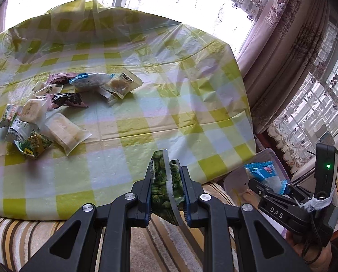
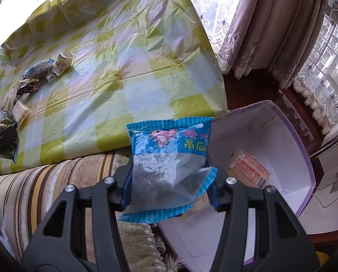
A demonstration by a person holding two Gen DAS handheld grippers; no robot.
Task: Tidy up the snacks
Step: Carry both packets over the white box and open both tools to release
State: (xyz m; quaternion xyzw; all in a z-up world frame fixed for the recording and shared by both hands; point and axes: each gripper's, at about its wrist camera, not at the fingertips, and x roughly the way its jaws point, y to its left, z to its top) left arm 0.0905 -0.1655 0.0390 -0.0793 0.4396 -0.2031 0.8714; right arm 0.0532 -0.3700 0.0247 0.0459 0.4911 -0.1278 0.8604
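Though crinkled, blue packet (image 2: pixel 169 158) translucent

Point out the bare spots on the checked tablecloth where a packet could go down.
The checked tablecloth is bare across its middle, right side and near edge, right of the snack pile. Its left side is crowded with that pile. The box beside the table has open floor around one packet.

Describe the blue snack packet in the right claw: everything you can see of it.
The blue packet is a soft plastic pouch with crimped blue ends, a blue printed top bearing a pink cartoon figure and yellow characters, and a clear lower window showing pale, whitish contents. It hangs roughly upright, slightly creased, pinched at its sides by the right claw, whose pads press on it. It sits off the table, above the striped cloth, beside the open white box. Nothing else touches it.
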